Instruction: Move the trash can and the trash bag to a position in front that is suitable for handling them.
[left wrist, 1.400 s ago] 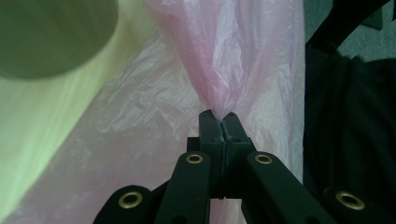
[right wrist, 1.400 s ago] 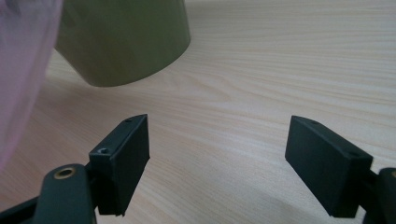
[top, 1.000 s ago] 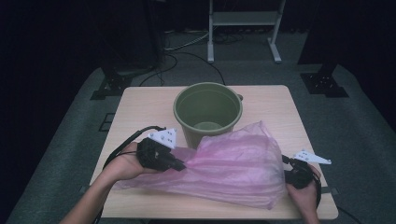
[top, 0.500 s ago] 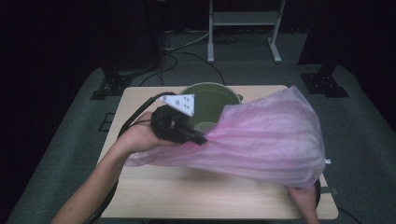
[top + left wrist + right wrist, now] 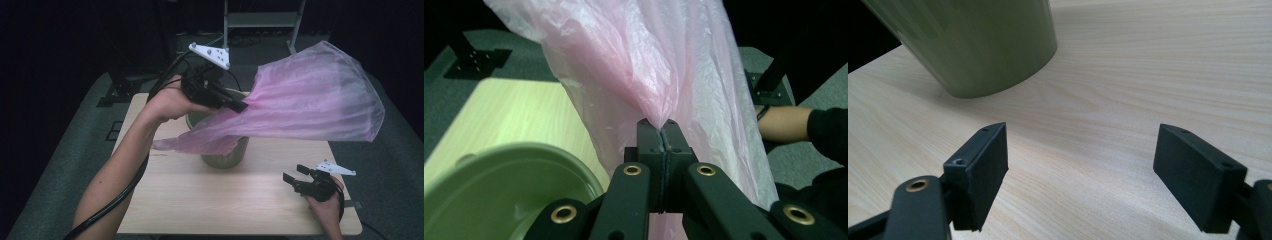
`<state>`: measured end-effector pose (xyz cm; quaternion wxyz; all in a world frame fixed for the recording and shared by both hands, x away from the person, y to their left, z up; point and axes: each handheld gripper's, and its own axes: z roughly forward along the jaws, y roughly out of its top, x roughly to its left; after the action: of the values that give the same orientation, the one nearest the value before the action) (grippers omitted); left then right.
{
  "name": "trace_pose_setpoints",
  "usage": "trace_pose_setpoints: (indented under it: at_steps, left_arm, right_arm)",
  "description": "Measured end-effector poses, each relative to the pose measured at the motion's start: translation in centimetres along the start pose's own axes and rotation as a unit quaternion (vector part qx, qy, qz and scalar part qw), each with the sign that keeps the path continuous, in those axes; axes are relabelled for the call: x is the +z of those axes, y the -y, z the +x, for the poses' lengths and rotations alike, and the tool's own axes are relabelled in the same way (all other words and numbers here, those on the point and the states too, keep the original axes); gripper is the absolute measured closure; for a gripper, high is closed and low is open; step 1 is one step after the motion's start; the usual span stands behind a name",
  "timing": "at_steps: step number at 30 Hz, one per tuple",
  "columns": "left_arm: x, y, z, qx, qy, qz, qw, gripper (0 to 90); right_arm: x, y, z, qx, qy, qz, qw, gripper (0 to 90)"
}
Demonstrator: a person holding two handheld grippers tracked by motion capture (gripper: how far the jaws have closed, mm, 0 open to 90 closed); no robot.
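Bag look: pink plastic bag [image 5: 320,97], thin, translucent and crinkled, billowed wide in the air; a narrow limp tail trails toward 8 o'clock of its bulk in the high view.
Right gripper: right gripper [image 5: 295,178] low at 5 o'clock on the wooden table [image 5: 240,200], jaws spread wide with nothing between them; in the right gripper view bare tabletop lies between the pads.
Left gripper: left gripper [image 5: 239,106] raised above the bucket, jaws pressed together on a gathered pinch of the bag; in the left gripper view the film [image 5: 659,65] fans up from the closed tips.
Bag place: lifted clear of the table, spreading from the left gripper toward 2 o'clock, well apart from the right gripper below it.
Bucket: olive-green plastic bucket [image 5: 225,157] upright at mid-table, under the left gripper.
Hidden: most of the bucket's rim is covered by the bag and the left hand [image 5: 172,102]; the bag's mouth cannot be made out; whether the tail touches the bucket cannot be told.
Far: dark floor and a metal stand [image 5: 260,20] at 12 o'clock.
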<state>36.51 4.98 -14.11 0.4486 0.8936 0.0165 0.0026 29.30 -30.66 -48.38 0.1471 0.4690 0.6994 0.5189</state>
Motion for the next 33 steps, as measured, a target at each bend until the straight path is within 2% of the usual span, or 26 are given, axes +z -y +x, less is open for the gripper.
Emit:
trace_pose_setpoints:
  at_steps: [1, 5, 10, 17, 24, 27, 28, 31, 33]
  left_arm:
    - [0.0, 0.0, 0.0, 0.0, 0.0, 0.0, 1.0, 89.8]
    - [-0.6, -1.6, 0.3, 0.009, -0.007, -0.013, 0.9998, 89.7]
    - [-1.0, -2.6, 0.7, 0.013, -0.009, -0.026, 0.9995, 89.8]
    - [-1.2, -3.2, 1.2, 0.022, -0.019, -0.035, 0.999, 89.8]
    - [-1.1, -2.7, 3.0, 0.022, -0.028, -0.061, 0.9975, 89.8]
    - [-0.4, -1.8, 4.3, 0.042, -0.043, -0.067, 0.9959, 89.8]
    - [-0.4, -1.8, 4.3, 0.042, -0.043, -0.067, 0.9959, 89.7]
    - [0.4, -0.9, 5.3, 0.054, -0.05, -0.074, 0.9945, 89.8]
    - [0.9, -0.4, 6.0, 0.055, -0.053, -0.079, 0.9939, 89.7]
  right_arm:
    - [0.0, 0.0, 0.0, 0.0, 0.0, 0.0, 1.0, 21.0]
    - [0.0, 0.0, 0.0, 0.001, 0.0, 0.0, 1.0, 21.0]
    - [0.0, 0.0, 0.0, 0.0, 0.0, 0.0, 1.0, 21.0]
    - [-0.1, 0.0, 0.0, 0.0, 0.0, -0.001, 1.0, 21.0]
    - [-0.1, 0.1, 0.0, 0.002, 0.0, -0.001, 1.0, 21.0]
    - [-0.1, 0.1, 0.0, 0.001, 0.0, -0.002, 1.0, 21.0]
    - [-0.1, 0.1, 0.0, 0.002, 0.0, -0.002, 1.0, 21.0]
    - [-0.1, 0.1, 0.0, 0.001, 0.001, -0.002, 1.0, 21.0]
    - [-0.2, 0.1, 0.0, 0.001, 0.001, -0.001, 1.0, 21.0]
